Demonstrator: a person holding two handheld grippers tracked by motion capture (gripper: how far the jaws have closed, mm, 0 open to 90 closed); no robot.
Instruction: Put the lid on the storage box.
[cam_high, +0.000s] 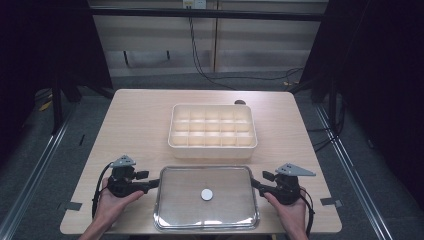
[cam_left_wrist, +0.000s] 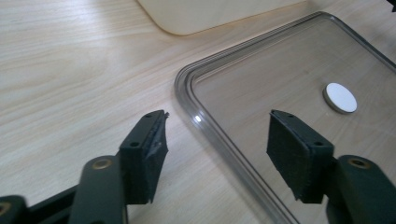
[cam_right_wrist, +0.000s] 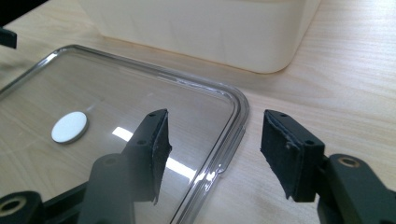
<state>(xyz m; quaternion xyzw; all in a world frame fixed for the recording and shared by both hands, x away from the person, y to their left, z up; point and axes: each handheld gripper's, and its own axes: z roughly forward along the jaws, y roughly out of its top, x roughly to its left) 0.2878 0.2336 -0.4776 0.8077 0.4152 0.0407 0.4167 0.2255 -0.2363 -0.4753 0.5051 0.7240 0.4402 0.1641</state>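
Here the table (cam_high: 135, 115) carries everything: the cream box (cam_high: 213, 131) of small compartments sits mid-table, uncovered, and the clear lid (cam_high: 207, 197) lies flat just in front of it, close to my edge, a white disc (cam_high: 207, 194) at its middle. I judge the lid lies there so I can take it from both short ends and bring it over the box. My left gripper (cam_high: 150, 185) stands at the lid's left rim, my right gripper (cam_high: 257, 184) at its right rim. Both are spread wide and pinch nothing. In each gripper view one jaw stands over the clear panel and the other outside over bare wood, so the rim runs between them, untouched as far as I can tell.
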